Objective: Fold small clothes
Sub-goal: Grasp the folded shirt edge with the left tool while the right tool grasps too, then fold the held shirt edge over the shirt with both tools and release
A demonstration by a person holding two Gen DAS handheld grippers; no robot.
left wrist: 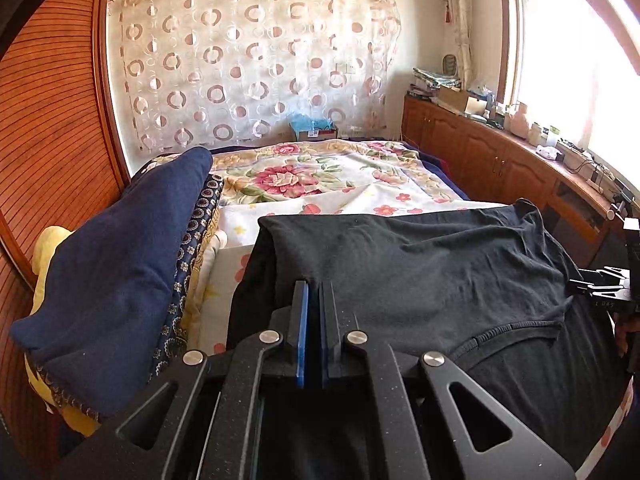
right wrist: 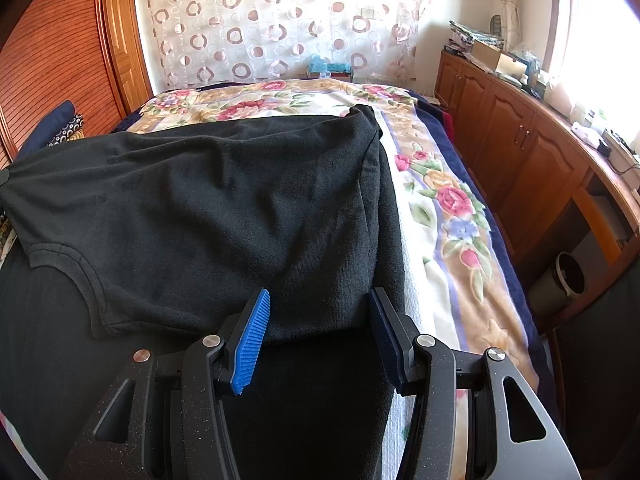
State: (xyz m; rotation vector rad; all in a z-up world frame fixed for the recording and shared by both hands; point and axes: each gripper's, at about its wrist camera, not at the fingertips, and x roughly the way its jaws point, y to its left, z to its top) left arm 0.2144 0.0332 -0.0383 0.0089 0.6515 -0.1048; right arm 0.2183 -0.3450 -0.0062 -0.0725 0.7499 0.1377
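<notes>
A black T-shirt (left wrist: 420,264) lies on the flowered bed, its far half folded over toward me so the neckline (left wrist: 508,332) rests on the lower layer. It also shows in the right wrist view (right wrist: 208,216). My left gripper (left wrist: 314,292) is shut on the folded edge of the shirt. My right gripper (right wrist: 318,304) is open, its blue pads (right wrist: 252,344) on either side of the folded edge, holding nothing. The right gripper shows at the right edge of the left wrist view (left wrist: 600,284).
A folded navy cloth (left wrist: 116,264) sits on a stack of patterned and yellow fabric at the bed's left. A flowered blanket (right wrist: 448,208) covers the bed. Wooden cabinets (right wrist: 512,136) with clutter run along the right, with a bin (right wrist: 568,276) on the floor. A wooden wardrobe (left wrist: 52,132) stands left.
</notes>
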